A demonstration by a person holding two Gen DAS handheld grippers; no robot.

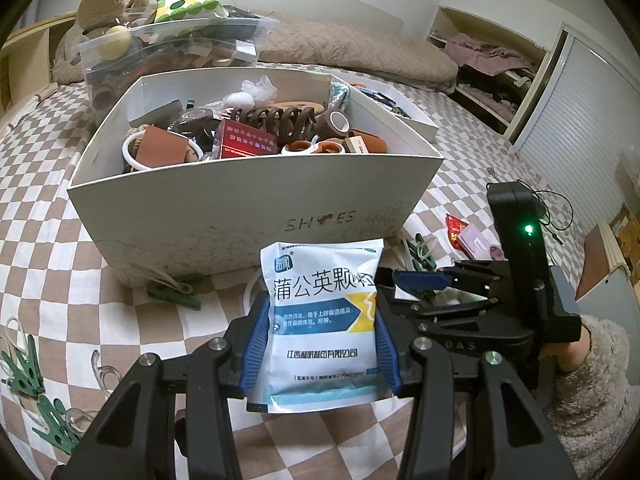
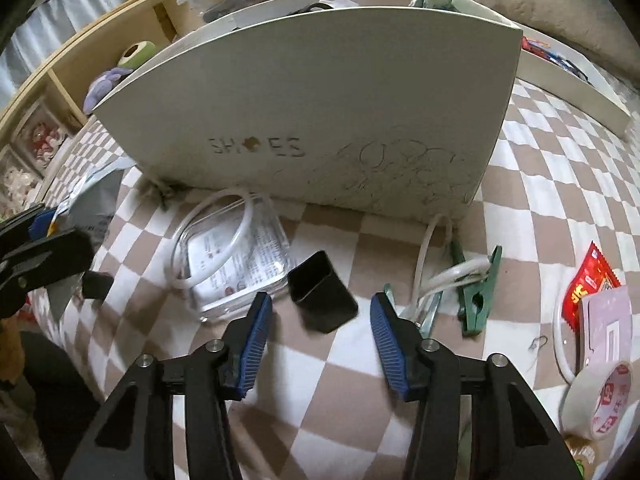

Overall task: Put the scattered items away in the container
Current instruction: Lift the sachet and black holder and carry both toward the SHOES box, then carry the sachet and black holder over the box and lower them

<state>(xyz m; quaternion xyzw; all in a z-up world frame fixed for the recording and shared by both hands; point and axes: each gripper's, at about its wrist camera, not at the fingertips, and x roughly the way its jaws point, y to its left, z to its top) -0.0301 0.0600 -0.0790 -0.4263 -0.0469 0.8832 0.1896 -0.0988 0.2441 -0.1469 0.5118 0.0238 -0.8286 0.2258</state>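
Observation:
My left gripper [image 1: 320,336] is shut on a white and blue medicine sachet [image 1: 320,304], held upright in front of the white shoe box [image 1: 256,168]. The box is filled with several small items. In the right wrist view my right gripper [image 2: 320,320] points down at the checkered bedspread, its blue pads [image 2: 254,340] apart. A small black rectangular cap [image 2: 322,296] lies just ahead of the fingertips, between their lines, and neither pad touches it. The shoe box wall [image 2: 320,100] stands right behind. The left wrist view shows the right gripper [image 1: 416,284] low at the sachet's right.
A clear plastic case [image 2: 236,256] with a white ring lies left of the cap. A green clothespin [image 2: 480,292] with a white loop lies to its right. Farther right are a red sachet [image 2: 592,280] and a tape roll [image 2: 600,400]. More green clothespins [image 1: 176,292] lie beside the box.

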